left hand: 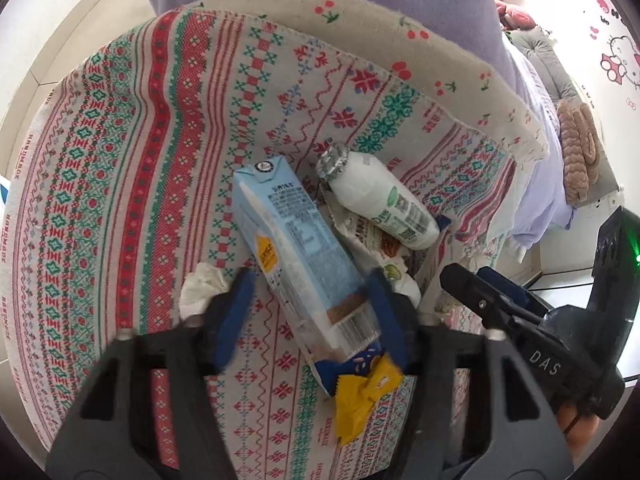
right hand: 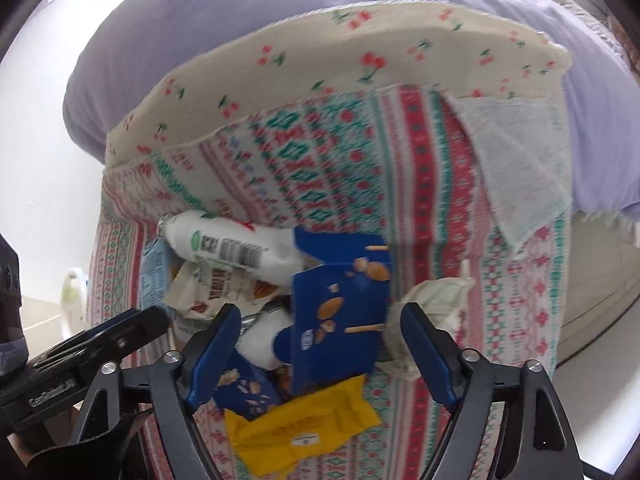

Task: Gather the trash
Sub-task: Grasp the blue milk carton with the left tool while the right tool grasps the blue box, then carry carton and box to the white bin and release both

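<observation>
Below both grippers, a heap of trash lies on a patterned cloth [left hand: 120, 152] in red, green and white. From the left wrist view, the left gripper [left hand: 310, 312] is spread wide around the near end of a pale blue drink carton [left hand: 296, 248], its blue pads on either side, holding nothing firmly that can be seen. A white plastic bottle [left hand: 380, 200] lies just beside the carton, with a crumpled tissue [left hand: 200, 284] to the left. From the right wrist view, the right gripper [right hand: 316, 340] is also wide open around a dark blue snack box [right hand: 340, 312], above a yellow wrapper [right hand: 300, 428].
</observation>
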Demonstrator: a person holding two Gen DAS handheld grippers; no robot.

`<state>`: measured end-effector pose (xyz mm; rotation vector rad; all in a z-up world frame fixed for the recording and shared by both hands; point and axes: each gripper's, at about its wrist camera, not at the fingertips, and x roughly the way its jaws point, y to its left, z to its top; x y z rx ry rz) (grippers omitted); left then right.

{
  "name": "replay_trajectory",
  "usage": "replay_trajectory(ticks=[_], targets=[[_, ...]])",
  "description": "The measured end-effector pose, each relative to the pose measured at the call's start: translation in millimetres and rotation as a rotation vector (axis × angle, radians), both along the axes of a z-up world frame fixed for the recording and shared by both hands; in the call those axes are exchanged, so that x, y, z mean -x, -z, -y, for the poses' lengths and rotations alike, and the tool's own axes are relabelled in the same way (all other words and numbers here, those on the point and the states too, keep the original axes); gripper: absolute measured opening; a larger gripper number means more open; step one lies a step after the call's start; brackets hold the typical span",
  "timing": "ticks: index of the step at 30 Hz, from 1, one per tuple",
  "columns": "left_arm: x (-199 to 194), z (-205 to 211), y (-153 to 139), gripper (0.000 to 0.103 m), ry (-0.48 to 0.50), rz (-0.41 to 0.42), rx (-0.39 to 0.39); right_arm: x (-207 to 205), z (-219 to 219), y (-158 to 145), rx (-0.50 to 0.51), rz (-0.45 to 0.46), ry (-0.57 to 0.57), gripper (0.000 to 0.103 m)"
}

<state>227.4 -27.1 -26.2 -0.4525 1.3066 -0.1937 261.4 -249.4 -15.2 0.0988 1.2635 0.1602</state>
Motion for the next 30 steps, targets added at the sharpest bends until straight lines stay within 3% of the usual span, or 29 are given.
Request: replay_trajectory(ticks=[1,4,8,11,13,21,30], targets=[[-1,1,3,0.042,0.007,-0.016,-0.017,-1,-1,4,0.007,-0.009,0.0,0.07],[-5,3,7,0.035,0.008,-0.027,-0.029,-5,-4,12,0.022,-0.027,0.006,0.061],[0,-1,1,0.035,0.013,-0.013,-0.022,-9,-10,26,0.029,-0.055,-0.02,0.042],[3,-2,-8,0.035,0.026,0.014,-0.023,-8,-16,24,0.043,-0.049,-0.029,0.018],[6,-6,-13,0.035,0.034,0.025,-0.022,-7,-18,18,0.045,-0.044,-0.015,0.013],[20,-38,-27,0.035,0.043,0.061,-0.004,-2,1,-15,0.016,-0.012,0.031,0.011],[33,-94,-50,0.035,-0.02,0.116,0.015,26,8,-71,-0.078,0.145,0.002,0.011]])
